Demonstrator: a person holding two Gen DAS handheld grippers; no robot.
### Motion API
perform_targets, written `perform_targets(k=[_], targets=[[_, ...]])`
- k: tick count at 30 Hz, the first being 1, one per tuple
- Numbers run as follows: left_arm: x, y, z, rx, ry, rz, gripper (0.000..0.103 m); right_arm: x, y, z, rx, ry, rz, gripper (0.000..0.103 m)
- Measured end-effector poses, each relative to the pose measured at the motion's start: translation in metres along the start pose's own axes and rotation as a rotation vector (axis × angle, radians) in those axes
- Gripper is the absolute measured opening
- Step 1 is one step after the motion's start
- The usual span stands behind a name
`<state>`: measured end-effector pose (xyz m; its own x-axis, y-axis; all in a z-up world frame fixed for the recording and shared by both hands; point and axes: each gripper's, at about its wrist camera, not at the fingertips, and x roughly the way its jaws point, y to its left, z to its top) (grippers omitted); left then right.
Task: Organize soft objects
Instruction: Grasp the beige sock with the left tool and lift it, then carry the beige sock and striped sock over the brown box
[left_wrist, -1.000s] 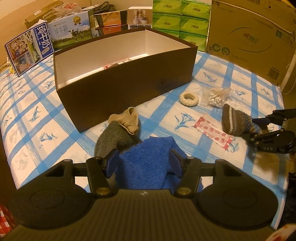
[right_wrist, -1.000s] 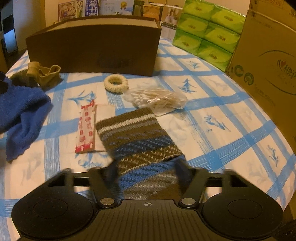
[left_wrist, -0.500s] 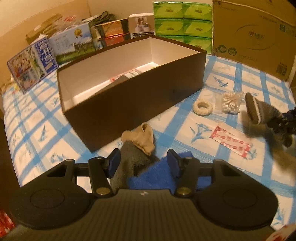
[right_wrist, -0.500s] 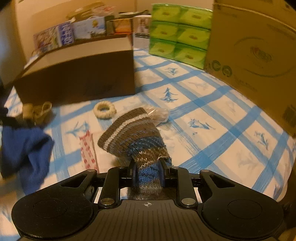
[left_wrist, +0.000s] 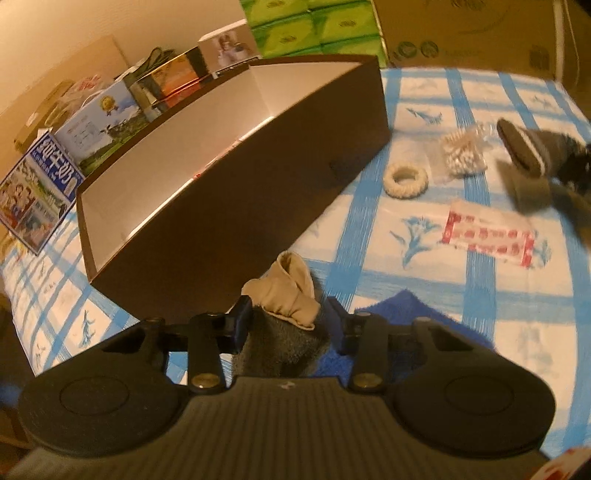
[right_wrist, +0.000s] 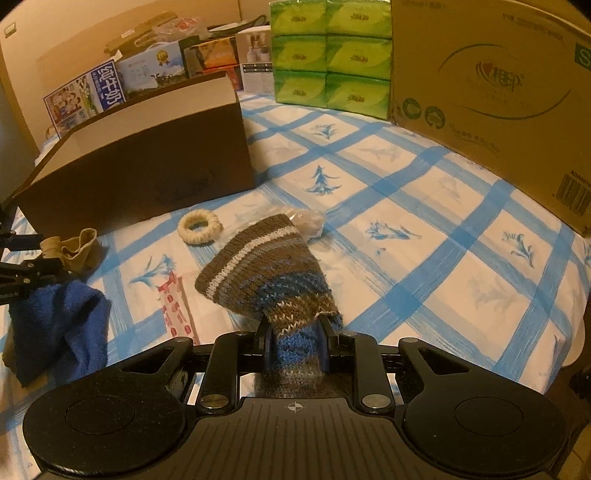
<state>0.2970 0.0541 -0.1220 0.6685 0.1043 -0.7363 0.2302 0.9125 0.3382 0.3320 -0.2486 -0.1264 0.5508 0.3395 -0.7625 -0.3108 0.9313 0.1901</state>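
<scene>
My right gripper (right_wrist: 293, 343) is shut on a striped brown-and-blue knit sock (right_wrist: 266, 266) and holds it lifted above the checked cloth; the sock also shows in the left wrist view (left_wrist: 532, 151). My left gripper (left_wrist: 290, 325) is open around a grey sock (left_wrist: 284, 343) with a beige sock (left_wrist: 291, 291) on top. A blue towel (left_wrist: 402, 314) lies beside them; it also shows in the right wrist view (right_wrist: 59, 317). The brown open box (left_wrist: 229, 177) stands just beyond.
A cream ring (left_wrist: 405, 181), a bag of cotton swabs (left_wrist: 465, 155) and a red-printed packet (left_wrist: 487, 236) lie on the cloth. Green tissue packs (right_wrist: 328, 55), a large cardboard carton (right_wrist: 495, 85) and milk cartons (left_wrist: 37, 192) line the back.
My left gripper has shifted left from over the blue towel to around the grey and beige socks. My right gripper has shut on the striped sock and lifted it.
</scene>
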Motion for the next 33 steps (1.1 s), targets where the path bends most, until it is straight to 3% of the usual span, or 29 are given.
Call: perform_targets(k=[2,4,9,25,33], targets=[[0.003,-0.003,-0.001,0.031,0.000,0.013,0.040,0.000,0.000,-0.002,0.003,0.006,0.002,0.024],[0.005,-0.004,-0.003,0.050,-0.002,0.009,0.031,0.001,0.001,-0.003,0.001,0.010,0.000,0.024],[0.000,-0.006,-0.004,0.083,-0.047,0.038,0.028,-0.001,0.003,-0.003,-0.002,0.010,-0.005,0.024],[-0.067,0.040,0.006,-0.159,-0.161,0.013,0.028,-0.035,0.013,0.016,-0.029,-0.069,0.001,0.024],[-0.105,0.063,0.015,-0.222,-0.214,0.050,0.028,-0.053,0.035,0.036,-0.096,-0.107,0.051,0.024]])
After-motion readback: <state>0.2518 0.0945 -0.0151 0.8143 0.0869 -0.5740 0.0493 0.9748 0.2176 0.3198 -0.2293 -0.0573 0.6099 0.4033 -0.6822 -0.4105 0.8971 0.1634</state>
